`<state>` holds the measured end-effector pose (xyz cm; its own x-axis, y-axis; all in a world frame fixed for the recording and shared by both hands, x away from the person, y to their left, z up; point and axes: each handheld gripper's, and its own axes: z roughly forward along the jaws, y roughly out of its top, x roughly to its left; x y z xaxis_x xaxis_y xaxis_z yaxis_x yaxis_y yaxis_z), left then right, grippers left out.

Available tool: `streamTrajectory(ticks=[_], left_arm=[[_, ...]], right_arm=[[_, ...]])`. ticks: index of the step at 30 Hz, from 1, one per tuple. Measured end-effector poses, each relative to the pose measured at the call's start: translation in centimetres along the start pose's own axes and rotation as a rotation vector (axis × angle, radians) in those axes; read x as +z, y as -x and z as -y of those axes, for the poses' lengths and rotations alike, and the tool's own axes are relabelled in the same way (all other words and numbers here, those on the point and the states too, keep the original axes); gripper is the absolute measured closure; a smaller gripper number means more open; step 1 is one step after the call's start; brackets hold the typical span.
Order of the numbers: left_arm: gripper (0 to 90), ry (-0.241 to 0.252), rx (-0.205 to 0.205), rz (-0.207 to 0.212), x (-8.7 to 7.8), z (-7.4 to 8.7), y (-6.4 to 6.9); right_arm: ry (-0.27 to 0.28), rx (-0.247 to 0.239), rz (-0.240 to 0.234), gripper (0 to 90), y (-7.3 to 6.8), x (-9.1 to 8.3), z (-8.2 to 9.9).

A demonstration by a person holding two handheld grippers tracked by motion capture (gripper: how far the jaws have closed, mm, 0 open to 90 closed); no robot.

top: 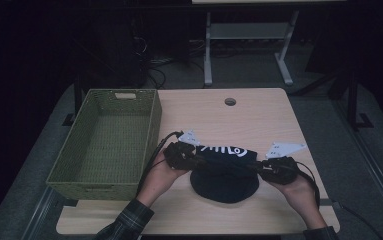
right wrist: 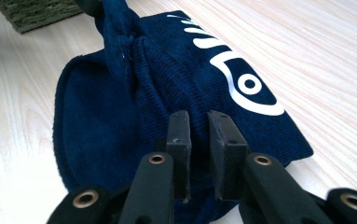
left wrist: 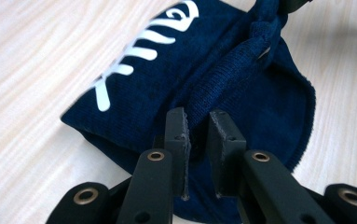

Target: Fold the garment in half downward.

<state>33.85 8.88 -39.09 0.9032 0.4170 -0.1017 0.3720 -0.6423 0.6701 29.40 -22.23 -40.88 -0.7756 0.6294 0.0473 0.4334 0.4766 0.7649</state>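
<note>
While the green basket (top: 106, 142) waits at the table's (top: 259, 110) left, the left gripper (left wrist: 197, 128) pinches one end of the navy beanie's (top: 224, 172) folded cuff mid-table, jaws nearly shut on the knit. Over at the other end, the right gripper (right wrist: 199, 130) nips it too. White lettering won't read; a loose pinch could drop the fold.

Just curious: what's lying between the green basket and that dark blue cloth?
Bare tabletop mostly, in the high view. The left gripper and its cable cross it between basket and cloth.
</note>
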Motion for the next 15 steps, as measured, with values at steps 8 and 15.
streamTrajectory(ticks=[8,15], left_arm=[[76.8,-0.027,-0.001,0.021,0.0,1.2,1.2],[76.8,-0.057,0.011,0.03,0.4,2.4,2.7]], right_arm=[[0.014,-0.003,-0.04,74.5,-1.3,-0.4,1.6],[-0.002,-0.01,-0.094,72.2,-2.7,-0.3,3.1]])
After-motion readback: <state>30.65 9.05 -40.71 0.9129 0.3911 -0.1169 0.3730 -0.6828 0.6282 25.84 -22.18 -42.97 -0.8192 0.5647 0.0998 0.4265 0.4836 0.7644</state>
